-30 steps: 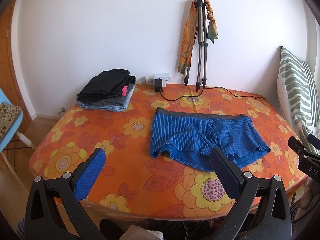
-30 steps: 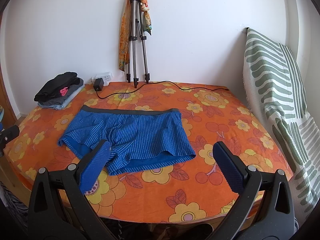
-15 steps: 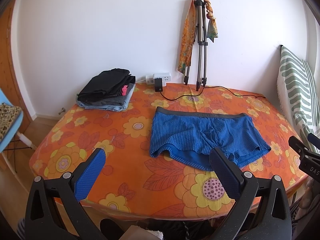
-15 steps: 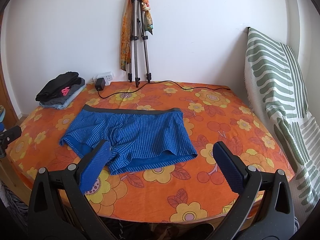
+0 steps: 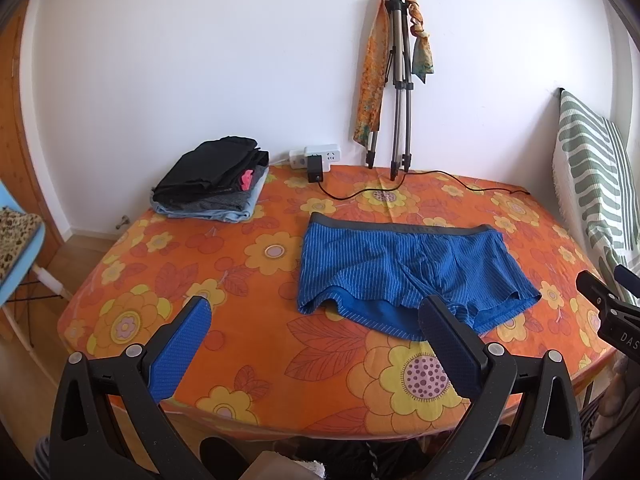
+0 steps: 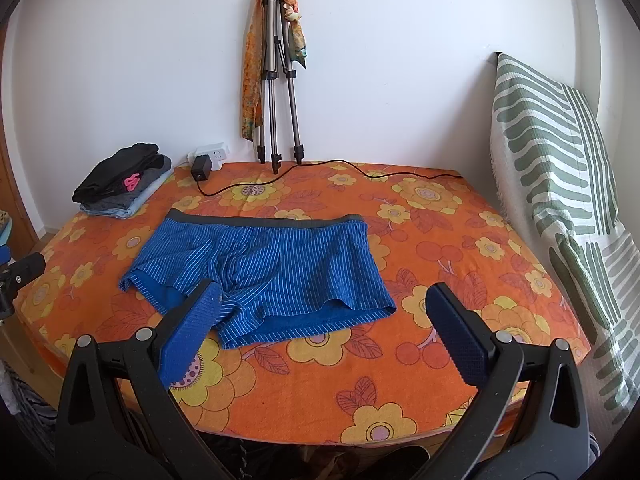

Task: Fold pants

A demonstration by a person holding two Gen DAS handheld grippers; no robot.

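Blue pinstriped shorts (image 5: 404, 272) with a grey waistband lie flat and unfolded on the orange flowered table (image 5: 200, 280), waistband toward the wall. They also show in the right wrist view (image 6: 268, 268). My left gripper (image 5: 316, 312) is open and empty, above the table's near edge, left of the shorts' hem. My right gripper (image 6: 324, 296) is open and empty, near the front edge, its left finger (image 6: 192, 328) in front of the hem. The right gripper's tip shows at the left wrist view's right edge (image 5: 608, 304).
A stack of folded clothes (image 5: 212, 180) sits at the back left. A power strip with adapter (image 5: 316, 158) and cable (image 5: 440, 184) lie along the wall, by a tripod with scarves (image 5: 396, 80). A green striped cloth (image 6: 560, 168) hangs at right. A blue chair (image 5: 16, 248) stands left.
Both grippers have shifted very slightly; the shorts lie as before. Both grippers stay open.
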